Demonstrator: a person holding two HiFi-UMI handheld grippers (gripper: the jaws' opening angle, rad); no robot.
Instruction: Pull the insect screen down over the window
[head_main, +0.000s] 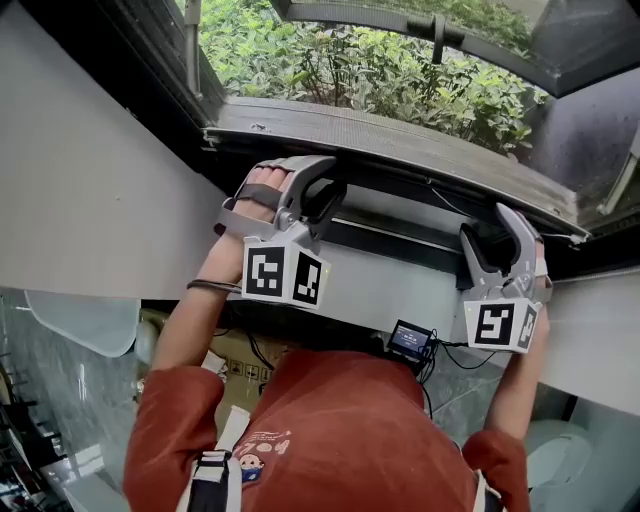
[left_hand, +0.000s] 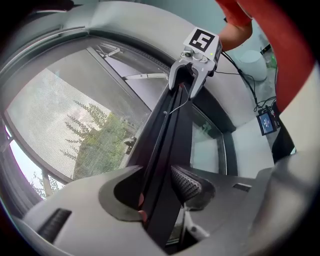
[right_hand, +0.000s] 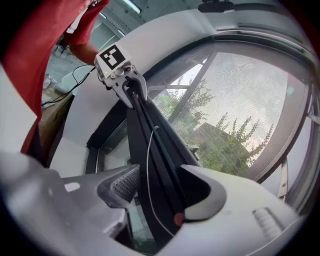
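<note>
Screen (left_hand: 55, 125): mesh covers the window, and the bar (left_hand: 167, 130) seems fully down.
Left gripper (left_hand: 161, 181): spread, loose around the bar.
Right gripper (right_hand: 160, 184): spread, with the bar between its jaws, unpinched.
To do: probably only withdrawing.

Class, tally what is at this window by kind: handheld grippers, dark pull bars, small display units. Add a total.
Grippers: 2, the left gripper and the right gripper
Dark pull bar: 1
Small display unit: 1
Total: 4
</note>
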